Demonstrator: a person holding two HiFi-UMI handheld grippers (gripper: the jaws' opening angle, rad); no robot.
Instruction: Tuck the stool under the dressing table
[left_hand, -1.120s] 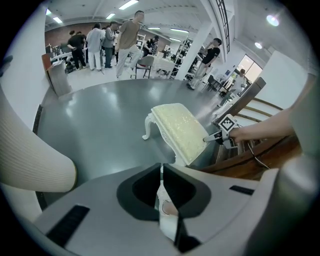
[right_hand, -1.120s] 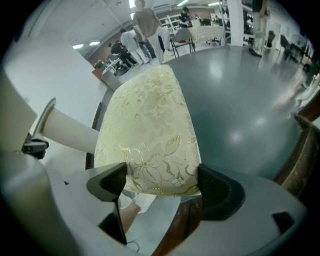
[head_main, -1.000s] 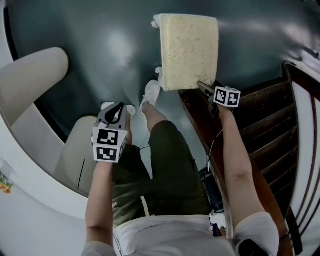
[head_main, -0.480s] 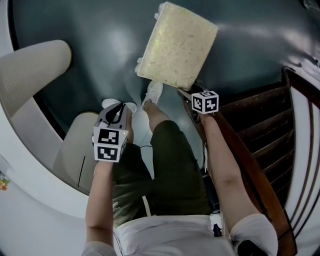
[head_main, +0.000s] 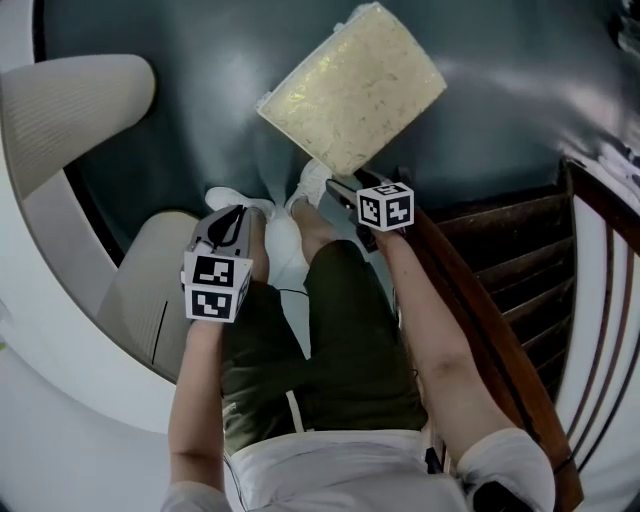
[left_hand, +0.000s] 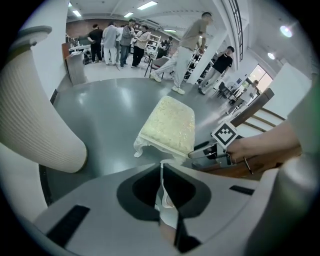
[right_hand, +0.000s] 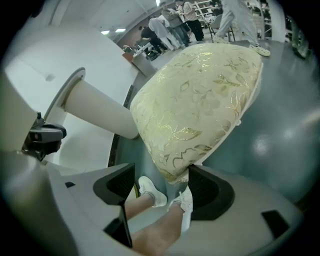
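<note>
The stool has just swung round. A second ago it stood square to me, its near edge up against the dark woodwork on my right. Now it sits cornerwise on the floor, clear of that wood, with one corner pointing at my feet.

My right hand-held gripper came across to the left with that corner. Its jaws have just been closing and now stand partly closed around it. The corner lies against one jaw, while a strip of floor shows beside the other. So I judge this to be a hook on the corner, not a firm clamp. My left hand-held gripper is clenched on nothing and hangs over my left leg.

The stool is still well out on the open floor, so it is not tucked yet. I take the white top on my left to be the dressing table, with a ribbed pedestal beneath it. The turn looks meant to aim the stool that way. What remains is to slide it across in front of me into the space under that top. With so loose a hold, the corner could slip out of the jaws.
</note>
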